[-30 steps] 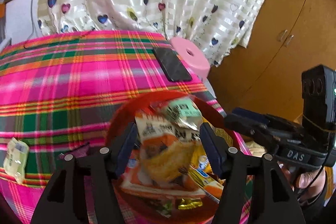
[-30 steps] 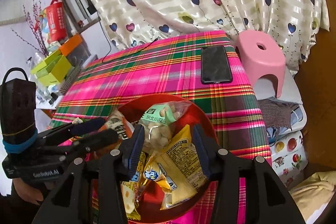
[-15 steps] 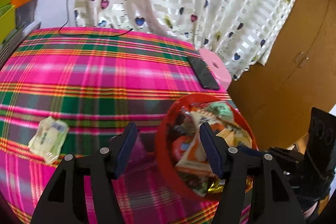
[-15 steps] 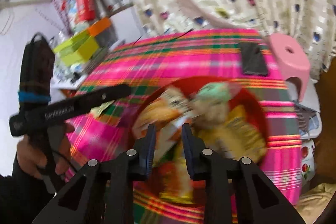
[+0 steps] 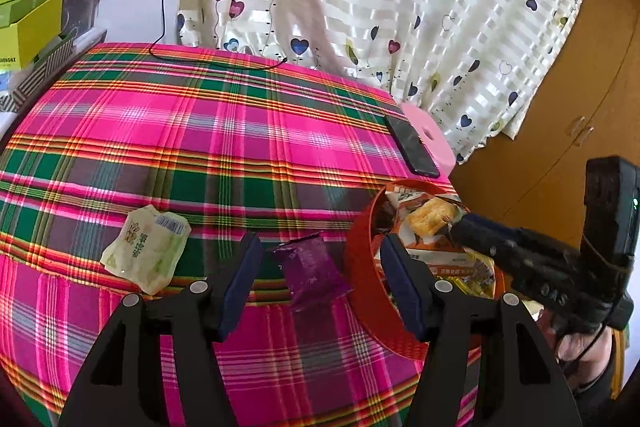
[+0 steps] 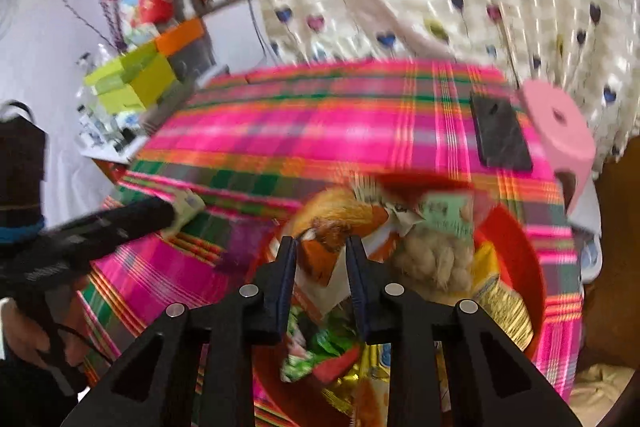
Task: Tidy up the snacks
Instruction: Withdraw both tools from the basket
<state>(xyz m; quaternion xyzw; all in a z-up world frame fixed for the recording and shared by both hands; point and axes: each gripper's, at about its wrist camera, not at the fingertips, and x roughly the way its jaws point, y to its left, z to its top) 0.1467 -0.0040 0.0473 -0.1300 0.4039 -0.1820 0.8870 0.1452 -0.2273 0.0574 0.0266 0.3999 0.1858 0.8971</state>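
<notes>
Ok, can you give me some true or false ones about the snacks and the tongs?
1. The red bowl is full of snack packets. True.
2. The purple packet is inside the bowl. False: it lies on the plaid cloth beside it.
3. The left tongs are open. True.
4. The phone lies in the bowl. False: it lies at the table's far edge.
5. The right tongs pinch an orange-and-white packet. True.
</notes>
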